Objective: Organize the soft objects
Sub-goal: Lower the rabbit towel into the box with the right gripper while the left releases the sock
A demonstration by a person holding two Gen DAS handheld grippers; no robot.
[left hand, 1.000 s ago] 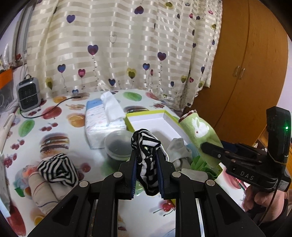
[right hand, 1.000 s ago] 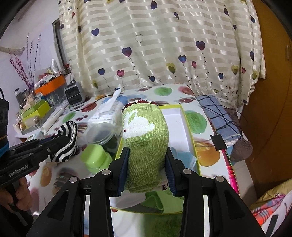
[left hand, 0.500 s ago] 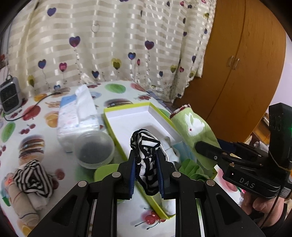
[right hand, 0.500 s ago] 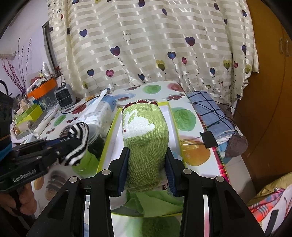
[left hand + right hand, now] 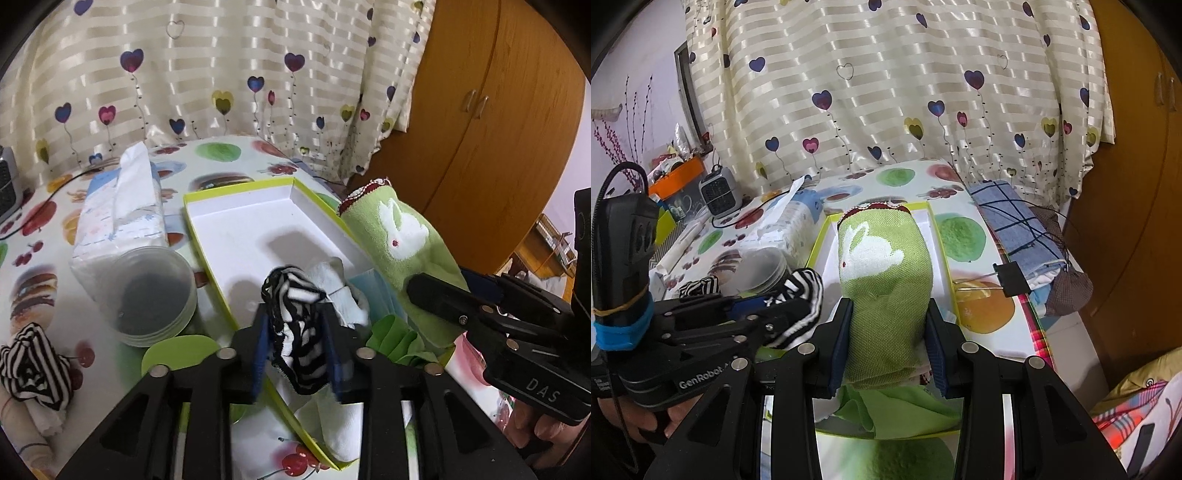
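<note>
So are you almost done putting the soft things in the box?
Partly. A white cloth and green fabric already lie in the green-rimmed box. Right now the left gripper is opening its fingers around a striped sock over the box, and the right gripper grips the green bunny sock. Still left: another striped sock on the table.

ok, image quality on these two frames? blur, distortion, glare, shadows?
Left wrist: heavy fisheye bend at the wardrobe and black corner vignette; soft shadows on the box floor; slight smear on the claw pads, its jaws opening around the striped sock. Right wrist: same distortion; curtain sheen bright but not blown; green sock sharp.
</note>
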